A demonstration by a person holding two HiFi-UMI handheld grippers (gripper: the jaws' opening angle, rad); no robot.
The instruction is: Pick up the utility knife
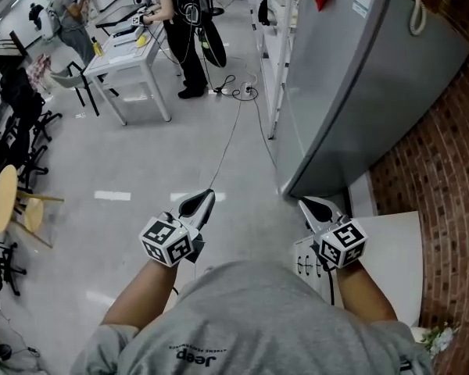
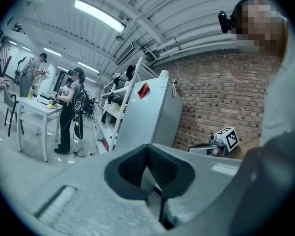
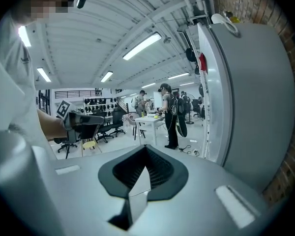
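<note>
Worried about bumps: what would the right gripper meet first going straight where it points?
Probably open floor; nothing stands near ahead of the right gripper, though the grey fridge is close on its right.

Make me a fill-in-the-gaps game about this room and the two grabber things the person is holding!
1. The jaws of the left gripper and the right gripper are both ____.
2. Between each gripper's jaws there is ____.
3. The wall beside the tall grey fridge is built of ____.
4. The table far across the room is coloured ____.

Missing words: shut; nothing; bricks; white.
</note>
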